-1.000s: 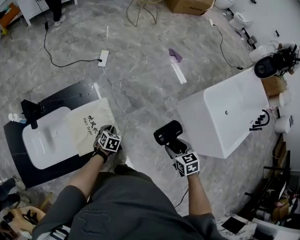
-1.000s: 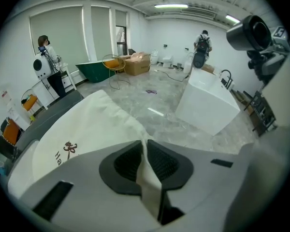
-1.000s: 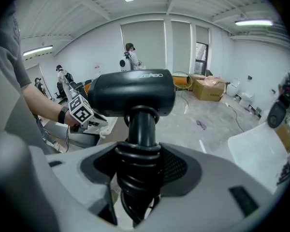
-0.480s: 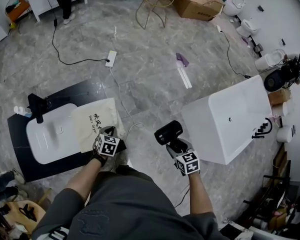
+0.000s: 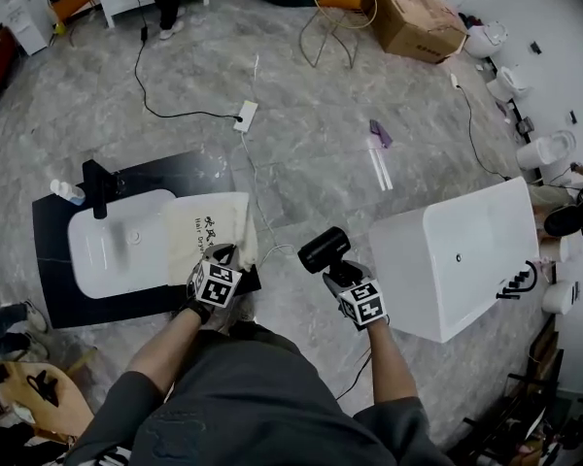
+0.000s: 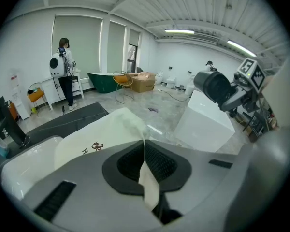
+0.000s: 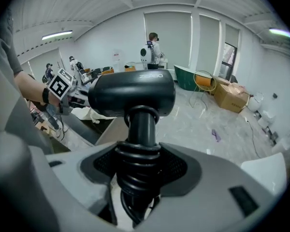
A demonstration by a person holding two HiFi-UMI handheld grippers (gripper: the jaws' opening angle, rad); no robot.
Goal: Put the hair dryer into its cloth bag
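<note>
My left gripper (image 5: 221, 257) has its jaws pressed together on an edge of the cloth bag (image 5: 207, 231). In the left gripper view a narrow strip of the cream fabric runs down between the two pads. The fabric rises in a ridge just ahead of the jaw tips. Beyond that ridge the rest of the bag spreads away from the gripper, printed side up. It lies on the black counter slab (image 5: 58, 294), next to the white basin (image 5: 112, 246) set in that slab. A black faucet (image 5: 99, 175) stands at the basin's far side.

My right gripper (image 5: 342, 272) is clamped on the hair dryer (image 5: 323, 249). In the right gripper view the jaws grip the black handle where the cord is wound round it in coils. The barrel sits crosswise just above the jaw tips.

In the head view the dryer is to the right of the left gripper, apart from the bag and over the grey floor. The left gripper view shows it up and to the right of the jaws, with one round end of the barrel turned toward them. A white bathtub (image 5: 447, 255) stands just beyond the right gripper on its outer side.
</note>
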